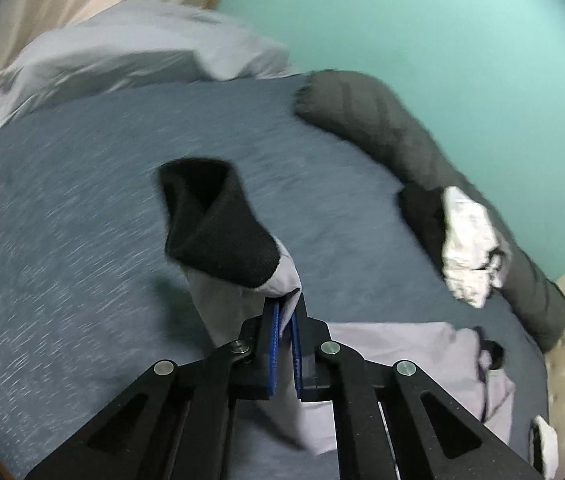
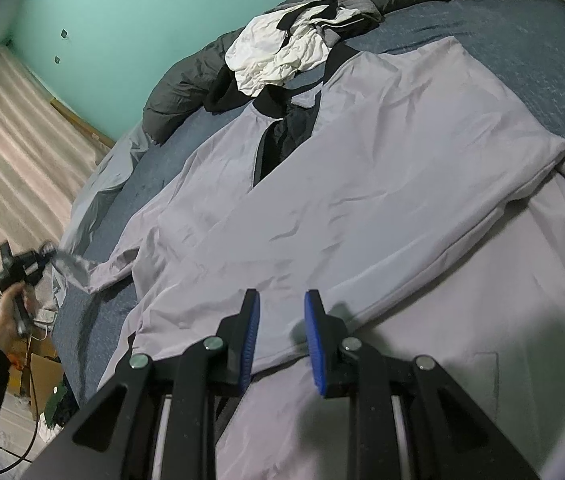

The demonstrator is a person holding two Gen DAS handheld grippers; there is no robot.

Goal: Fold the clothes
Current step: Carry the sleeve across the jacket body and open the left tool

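Note:
A pale lilac jacket (image 2: 382,184) with a black collar lies spread flat on the blue bed cover (image 2: 522,40). My left gripper (image 1: 285,305) is shut on the jacket's sleeve (image 1: 238,292) just behind its black cuff (image 1: 218,224), holding it up above the bed. From the right wrist view the same left gripper (image 2: 44,258) shows at far left in a hand, pulling the sleeve (image 2: 94,268) out sideways. My right gripper (image 2: 281,300) hangs open over the jacket's lower part, with nothing between its blue pads (image 2: 251,320).
A heap of white and black clothes (image 2: 282,52) and a rolled dark grey duvet (image 2: 186,88) lie along the far side of the bed by the teal wall (image 2: 142,20). A curtain (image 2: 14,152), cardboard boxes (image 2: 42,376) and a cable are at the left.

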